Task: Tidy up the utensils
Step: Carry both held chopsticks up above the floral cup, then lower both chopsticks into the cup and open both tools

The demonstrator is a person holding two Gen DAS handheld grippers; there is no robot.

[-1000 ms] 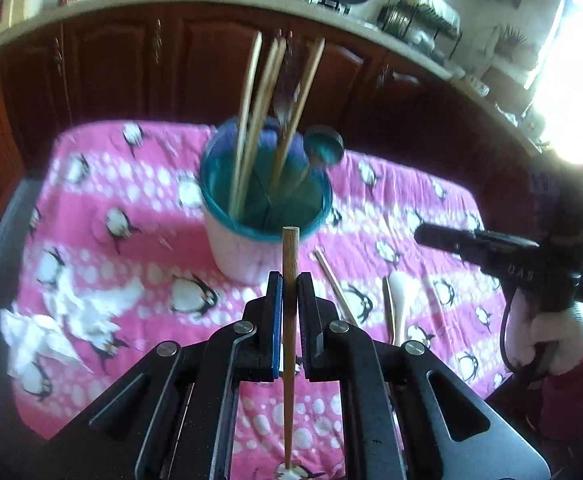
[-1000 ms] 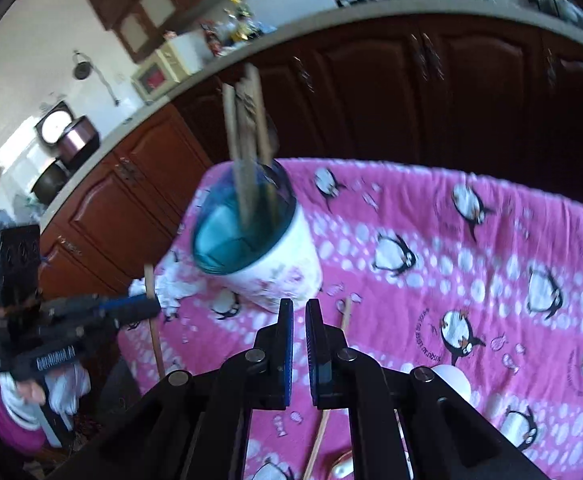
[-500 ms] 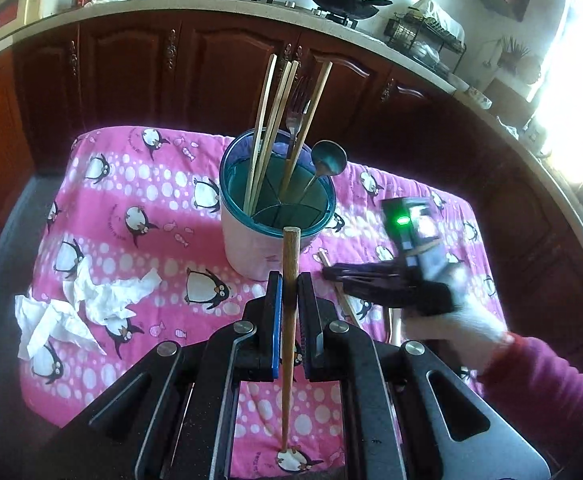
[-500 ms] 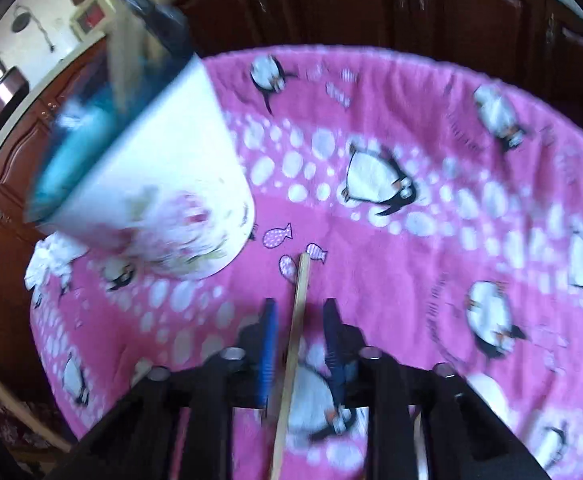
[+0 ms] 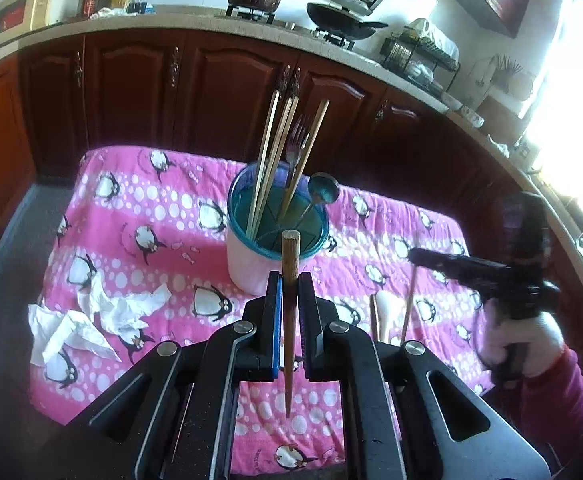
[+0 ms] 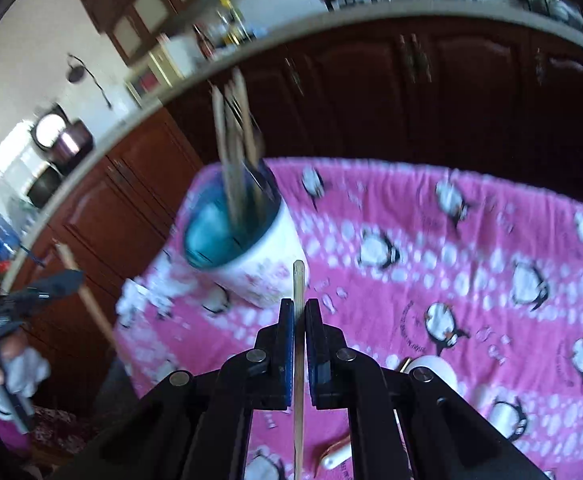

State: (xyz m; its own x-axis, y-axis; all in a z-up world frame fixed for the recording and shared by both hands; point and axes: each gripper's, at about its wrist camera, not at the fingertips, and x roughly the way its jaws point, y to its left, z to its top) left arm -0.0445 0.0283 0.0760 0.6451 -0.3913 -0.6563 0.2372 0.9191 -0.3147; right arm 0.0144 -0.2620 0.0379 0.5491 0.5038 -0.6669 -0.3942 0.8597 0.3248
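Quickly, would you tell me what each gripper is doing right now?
Left gripper: shut on a dark wooden chopstick.
Right gripper: shut on a pale chopstick.

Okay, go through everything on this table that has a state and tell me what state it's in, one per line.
Left gripper: shut on a dark wooden chopstick.
Right gripper: shut on a pale chopstick.
Utensil holder: upright, holding chopsticks, a fork and a spoon.
White spoon: lying on the cloth.
Tissues: crumpled.
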